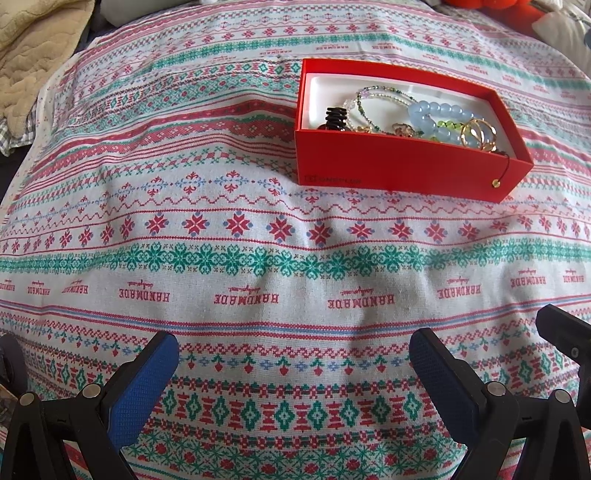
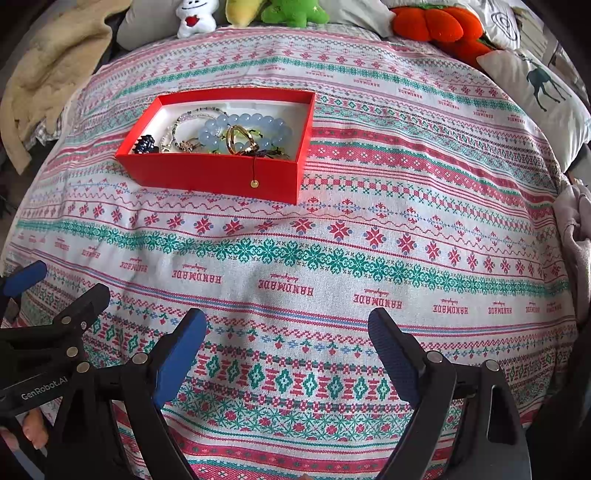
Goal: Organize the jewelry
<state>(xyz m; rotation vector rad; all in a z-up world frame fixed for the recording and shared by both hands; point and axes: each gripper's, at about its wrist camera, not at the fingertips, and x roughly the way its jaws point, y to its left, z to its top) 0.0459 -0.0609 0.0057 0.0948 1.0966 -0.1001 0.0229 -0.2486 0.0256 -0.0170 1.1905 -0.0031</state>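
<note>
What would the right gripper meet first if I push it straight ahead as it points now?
Probably only the patterned bedspread: the open right gripper aims at bare cloth, and the red box lies left of that line. Depth is unclear.

The right gripper is hovering low over the patterned bedspread, its blue-padded fingers spread wide with nothing between them. Well ahead, a red box is sitting open on the cloth, holding a pale blue bead bracelet, gold rings and thin beaded strands. The left gripper is showing at the left edge. Plush toys are lining the far side.
</note>
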